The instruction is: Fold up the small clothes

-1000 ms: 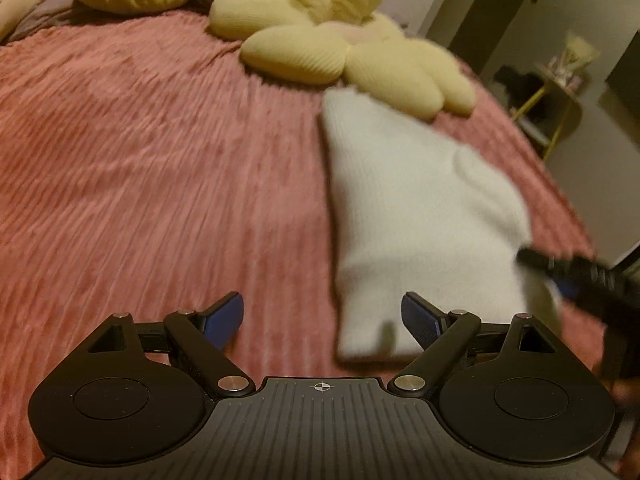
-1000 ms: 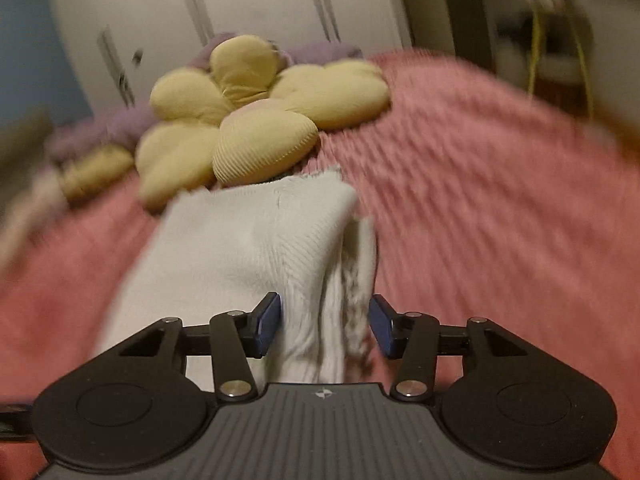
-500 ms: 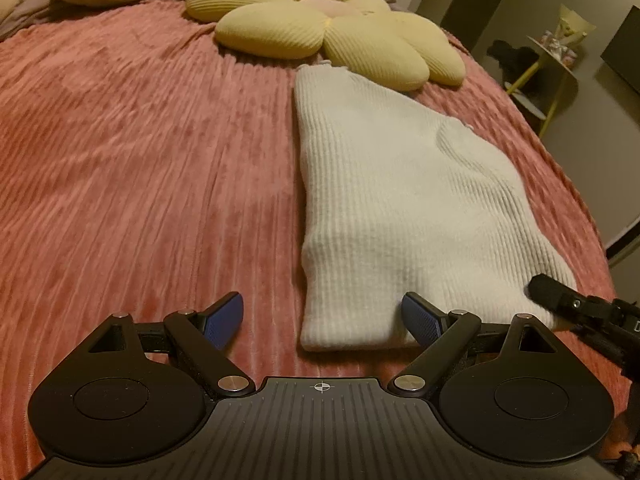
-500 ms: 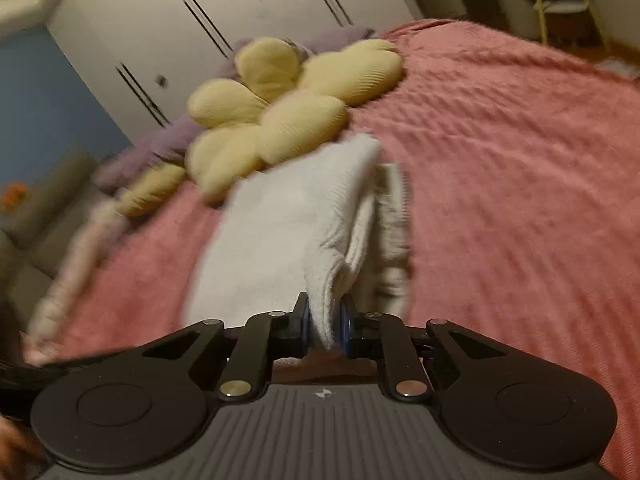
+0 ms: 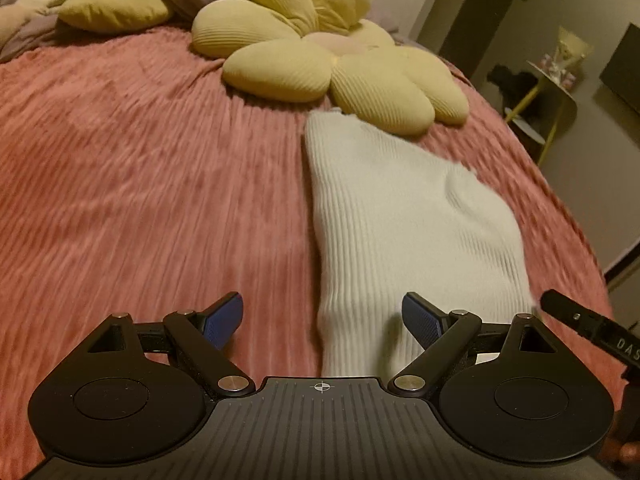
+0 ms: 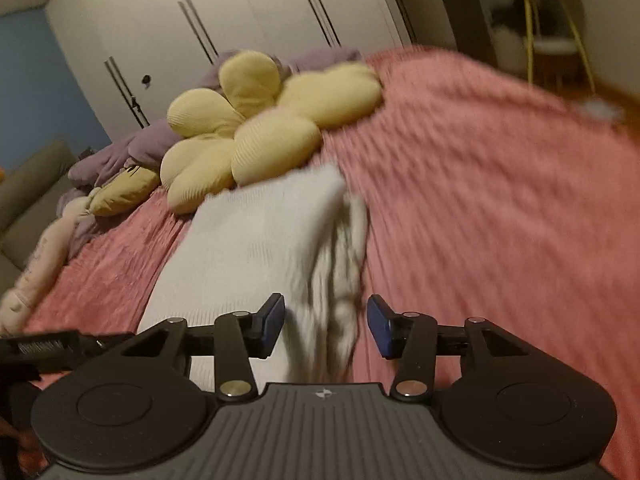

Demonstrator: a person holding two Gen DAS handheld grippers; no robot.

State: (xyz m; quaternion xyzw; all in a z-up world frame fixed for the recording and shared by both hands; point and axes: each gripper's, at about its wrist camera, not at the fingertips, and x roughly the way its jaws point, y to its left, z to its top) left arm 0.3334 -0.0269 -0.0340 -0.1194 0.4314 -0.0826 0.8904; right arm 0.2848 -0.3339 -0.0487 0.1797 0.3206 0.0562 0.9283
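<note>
Opening right tongs (image 6: 326, 326) straddle the white knit (image 6: 256, 248); left tongs (image 5: 322, 322) gape, lettering "DAS" (image 5: 627, 346)

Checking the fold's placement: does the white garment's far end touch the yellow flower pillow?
Yes, the white garment's far corner meets the flower pillow.

A: We're in a bedroom at home. That's a bed (image 5: 140, 168) under a pink ribbed bedspread, filling both views.

B: Agreed. Look at the yellow flower-shaped cushion (image 5: 332, 68) at its far end, with purple bedding (image 6: 132, 152) bunched behind it.

A: Tall white wardrobe doors (image 6: 240, 32) line the back wall, next to a blue wall (image 6: 36, 92).

B: And off the bed's far corner, a small side table on yellow legs (image 5: 556, 80). Dim, warm light. Domestic through and through.
</note>
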